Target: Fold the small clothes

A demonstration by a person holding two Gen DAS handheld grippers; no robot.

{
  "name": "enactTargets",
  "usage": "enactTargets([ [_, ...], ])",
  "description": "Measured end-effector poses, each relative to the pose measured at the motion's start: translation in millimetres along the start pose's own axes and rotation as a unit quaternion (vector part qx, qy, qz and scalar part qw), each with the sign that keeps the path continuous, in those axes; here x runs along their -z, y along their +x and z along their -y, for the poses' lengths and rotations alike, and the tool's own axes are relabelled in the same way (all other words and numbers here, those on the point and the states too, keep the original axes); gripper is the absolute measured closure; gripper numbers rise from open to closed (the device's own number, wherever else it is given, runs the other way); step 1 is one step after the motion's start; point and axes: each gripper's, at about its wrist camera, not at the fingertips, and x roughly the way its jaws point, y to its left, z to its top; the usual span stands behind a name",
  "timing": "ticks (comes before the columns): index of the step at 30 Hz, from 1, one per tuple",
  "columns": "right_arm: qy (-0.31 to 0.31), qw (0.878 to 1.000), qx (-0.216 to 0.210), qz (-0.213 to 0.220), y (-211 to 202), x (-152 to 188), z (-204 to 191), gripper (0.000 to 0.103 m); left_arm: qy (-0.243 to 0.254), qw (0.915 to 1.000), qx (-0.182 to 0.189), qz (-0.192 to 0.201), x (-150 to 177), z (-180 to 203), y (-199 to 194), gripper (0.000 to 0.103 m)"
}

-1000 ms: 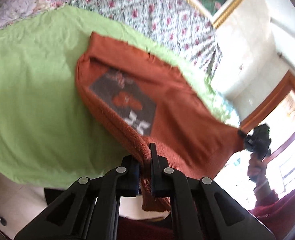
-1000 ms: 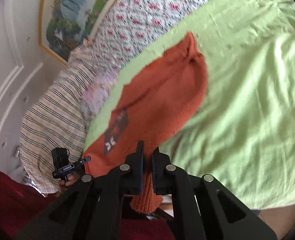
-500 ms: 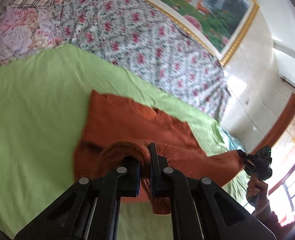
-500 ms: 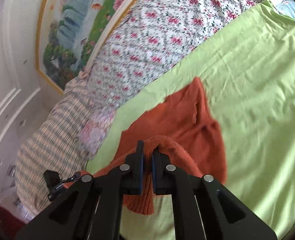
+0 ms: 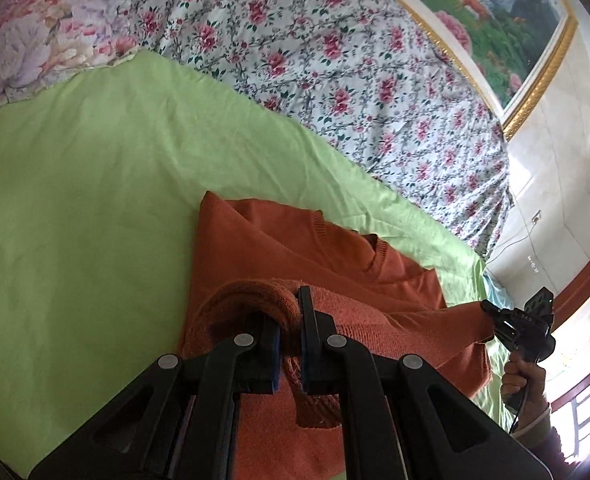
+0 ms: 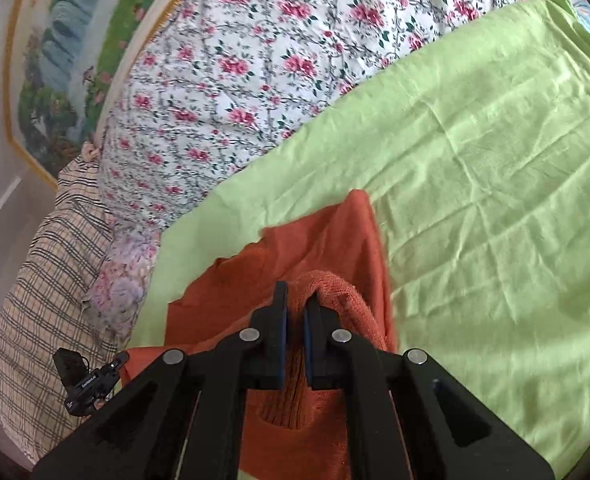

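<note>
Orange sweater (image 5: 315,264) lies on the green sheet (image 5: 75,200), its near hem lifted and doubled over toward the collar. Left gripper (image 5: 291,320) pinches one hem corner; right gripper (image 6: 297,312) pinches the other. Both jaws are pressed tight on knit.

Judgement: fabric is light, soft and floppy, with some stretch and good friction on the pads. Ribbed hem is the firmest hold; grip both corners evenly or the edge sags.

Room: open sheet to either side; floral quilt (image 6: 255,60) bounds the far edge.
</note>
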Motion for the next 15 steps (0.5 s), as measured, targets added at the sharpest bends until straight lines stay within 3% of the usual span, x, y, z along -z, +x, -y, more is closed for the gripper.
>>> enactTargets([
  [7,0.002,0.998,0.055,-0.032,50.8,-8.5,22.2,0.095,-0.046,0.9973,-0.031,-0.048,-10.6,-35.4,63.1,0.097],
  [10,0.014,0.996,0.067,-0.050,63.0,-5.8,32.7,0.093,-0.060,0.9961,-0.023,-0.059,-5.1,-39.3,67.1,0.094],
  [13,0.032,0.997,0.056,-0.044,51.4,-4.0,36.2,0.087,-0.038,0.9975,-0.005,-0.059,7.8,-22.6,46.9,0.079],
  [15,0.014,0.998,0.066,-0.021,31.0,-0.1,25.9,0.078,-0.014,0.9976,0.010,-0.067,22.5,-6.0,34.6,0.063],
])
